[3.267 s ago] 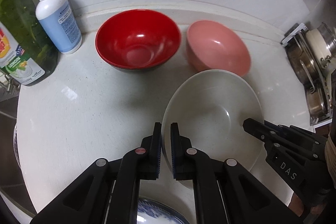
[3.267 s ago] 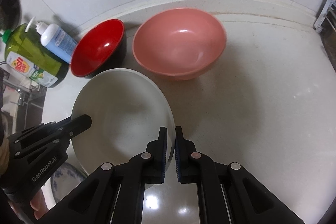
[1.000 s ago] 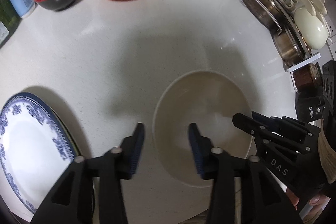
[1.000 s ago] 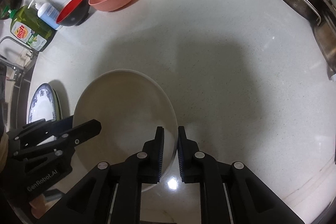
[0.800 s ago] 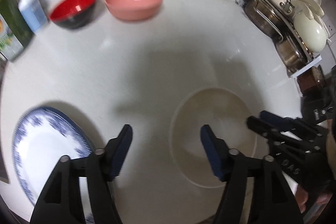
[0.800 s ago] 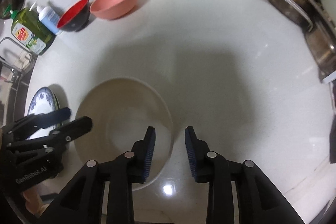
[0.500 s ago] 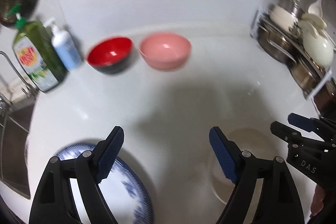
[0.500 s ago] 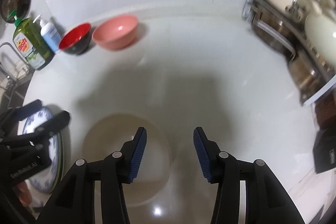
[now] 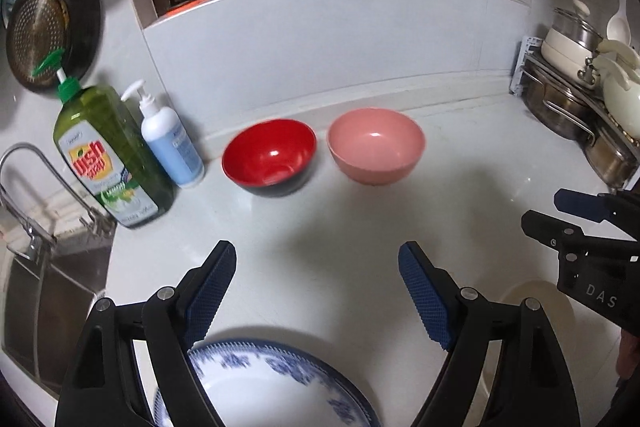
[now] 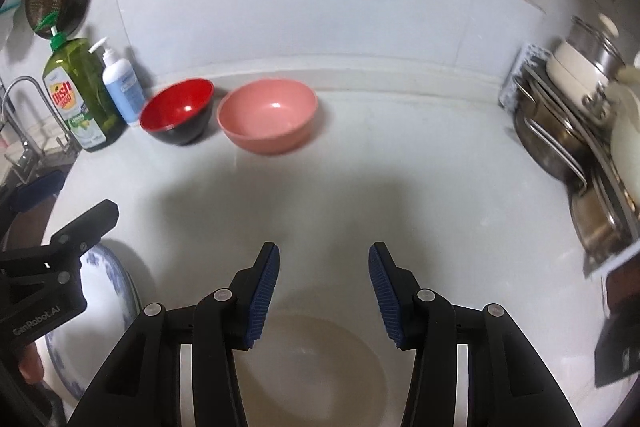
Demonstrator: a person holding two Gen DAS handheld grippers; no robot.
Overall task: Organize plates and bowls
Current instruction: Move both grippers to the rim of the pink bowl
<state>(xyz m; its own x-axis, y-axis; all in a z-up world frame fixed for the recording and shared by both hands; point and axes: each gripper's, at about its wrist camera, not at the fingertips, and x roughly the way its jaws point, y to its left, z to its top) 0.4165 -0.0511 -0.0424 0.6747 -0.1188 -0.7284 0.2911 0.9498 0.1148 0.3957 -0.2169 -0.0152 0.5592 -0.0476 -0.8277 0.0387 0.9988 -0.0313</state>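
Two black claws hang over a white kitchen surface (image 10: pixel 400 163), both with blue-padded jaws apart and nothing between them. The left claw (image 9: pixel 316 291) stands wide above a blue-and-white plate (image 9: pixel 280 383), whose near half is cut off by the frame edge and by the claw's arms. The right claw (image 10: pixel 323 293) stands less wide above a pale cream bowl (image 10: pixel 320 363); only the bowl's hollow shows between the arms, its rim mostly hidden behind them. In the left wrist view the same bowl is a sliver at lower right, behind the left claw's right arm and the right claw's body.

At the back of the surface, near the wall, a red bowl (image 9: pixel 269 155) with a black outside sits just beside a pink bowl (image 9: pixel 376 150); both are upright and well apart from the claws. Whether the two rims touch is hard to tell in the right wrist view; the left wrist view shows a gap.

Left of the red bowl stand a white pump bottle (image 9: pixel 170 143) and a green dish-soap bottle (image 9: pixel 108 163), with a tap (image 9: pixel 36 183) and a sink (image 9: pixel 56 299) partly cut off beyond them. A rack of steel pots (image 10: pixel 568 135) on the right is blurred. A fingertip of the person shows at the lower left edge of the right wrist view.
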